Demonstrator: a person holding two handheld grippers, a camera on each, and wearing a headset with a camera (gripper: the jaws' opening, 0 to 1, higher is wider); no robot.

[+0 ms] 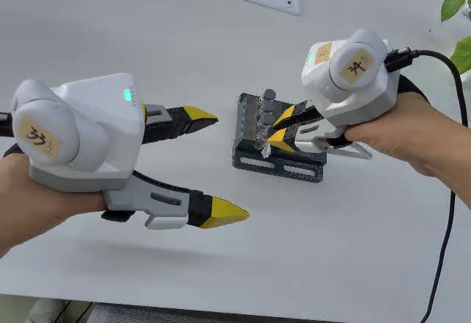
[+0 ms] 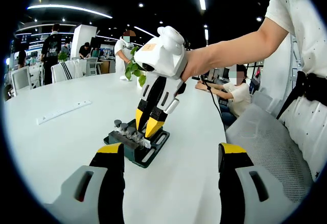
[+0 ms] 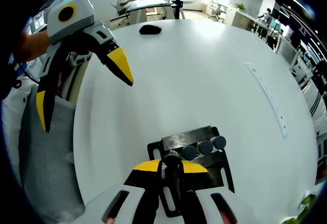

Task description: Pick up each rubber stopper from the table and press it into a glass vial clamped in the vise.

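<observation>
at the vise (image 1: 280,164), stopper (image 3: 171,157) in right hand-held gripper (image 1: 276,126)

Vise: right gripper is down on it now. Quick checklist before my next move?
1. Vise sits flat on the table: ok.
2. Right gripper jaws closed on the end stopper: ok.
3. End stopper pressed fully into its vial: cannot tell, hidden by the jaws.
4. Other three stoppers stand in a row in the vise: ok.
5. Left gripper open and held apart from the vise: ok.
6. Cable lies off the vise: ok.
</observation>
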